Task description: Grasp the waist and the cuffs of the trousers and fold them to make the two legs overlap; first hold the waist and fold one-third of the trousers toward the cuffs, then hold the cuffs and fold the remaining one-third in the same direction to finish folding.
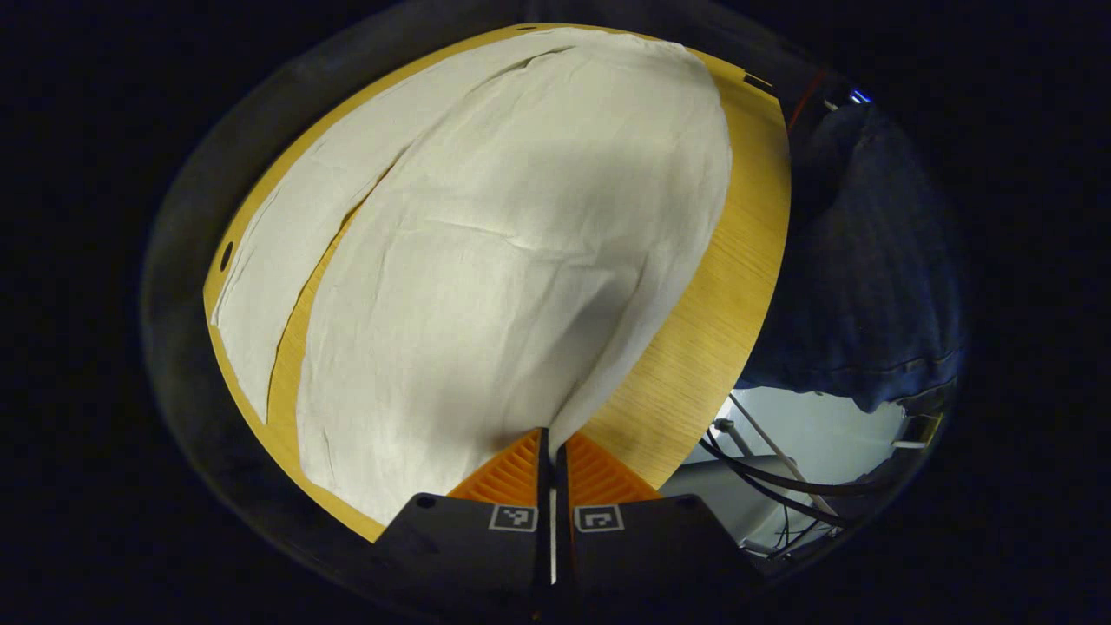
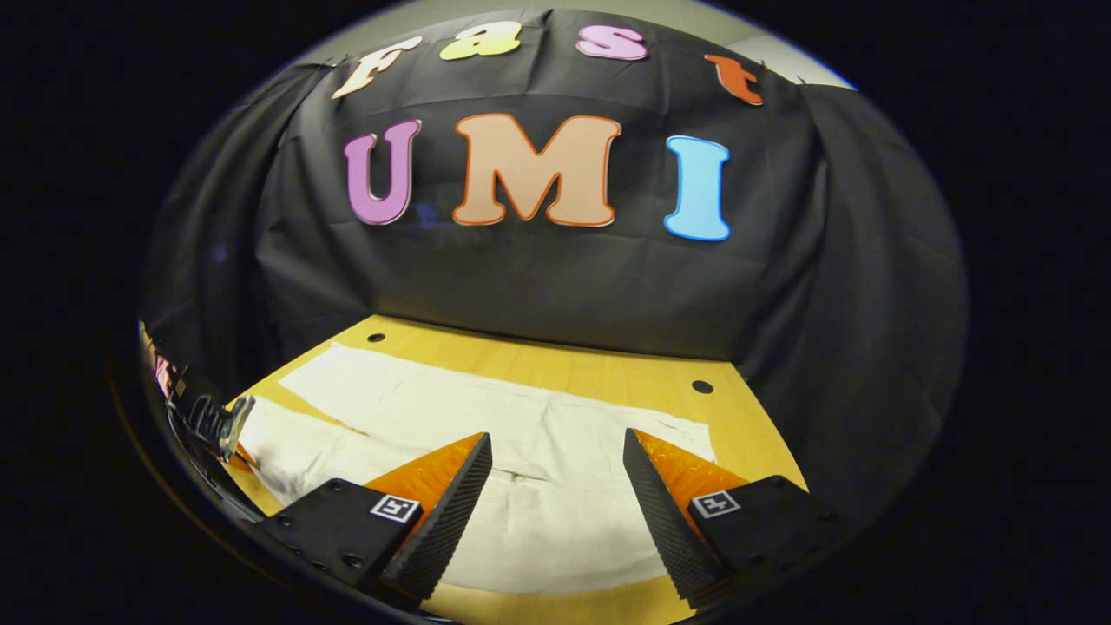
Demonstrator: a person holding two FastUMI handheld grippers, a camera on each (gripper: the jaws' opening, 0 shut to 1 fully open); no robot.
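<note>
Wooden table (image 1: 738, 260), light grain, small dark holes near its edges; black cloth wall (image 2: 555, 286) rises straight behind it in the right gripper view. At the right of the left gripper view, a person's dark denim garment (image 1: 877, 260), with cables (image 1: 764, 477) over pale floor lower right.

Pale trousers (image 1: 521, 260) lie spread flat over most of the table. In the left gripper view the two legs run toward the upper frame, a narrow strip of wood between them at centre left.

Left gripper (image 1: 552, 438): fingers pressed together at bottom centre, pinching the near edge of the trousers (cloth lifts into the tips).

Right gripper (image 2: 555, 451): fingers spread wide, nothing between them, poised above the trousers (image 2: 538, 469) at lower centre. The other gripper (image 2: 213, 421) shows at far left on the cloth's edge.
</note>
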